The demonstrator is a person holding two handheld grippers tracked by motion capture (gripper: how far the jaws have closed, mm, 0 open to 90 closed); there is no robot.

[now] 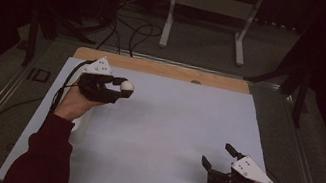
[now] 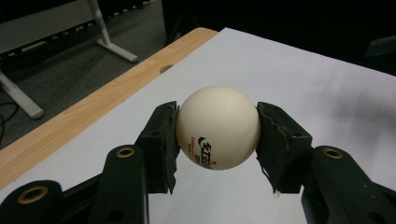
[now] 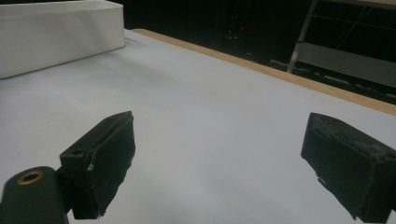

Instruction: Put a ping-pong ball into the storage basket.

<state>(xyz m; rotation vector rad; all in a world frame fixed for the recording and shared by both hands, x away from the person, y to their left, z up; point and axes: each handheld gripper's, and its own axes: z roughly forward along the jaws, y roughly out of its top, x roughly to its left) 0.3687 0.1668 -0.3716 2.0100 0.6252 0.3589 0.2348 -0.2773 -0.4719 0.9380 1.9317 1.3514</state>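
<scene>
White and glossy, a table-tennis ball (image 2: pixel 218 127) sits clamped between the two black jaws of the left gripper (image 2: pixel 218 135). In the left gripper view the pads press on opposite sides of the ball at about its widest part, one at the left and one at the right, with most of the ball standing proud above and in front of them. Dark and red printed lettering shows on its lower front face. Below the ball lies the pale sheet that covers the table (image 2: pixel 327 84), and the ball is lifted clear of it, touching nothing but the two pads.

In the high view the same ball (image 1: pixel 127 85) shows as a small white dot at the tip of the left gripper (image 1: pixel 122 87), which is held over the far left part of the table (image 1: pixel 168 138) by a hand coming out of a dark red sleeve (image 1: pixel 45 157). The gripper points toward the middle of the table, so the ball is on its inner side, near the wooden strip (image 1: pixel 165 69) along the table's far edge. A white box (image 3: pixel 56 35) lies on the sheet at the left side, partly under that forearm.

The right gripper (image 1: pixel 220 157) rests low at the near right of the table, well apart from the ball. Its jaws stand wide open; in the right gripper view (image 3: pixel 219 163) bare sheet lies between the two pads, with nothing held.
</scene>
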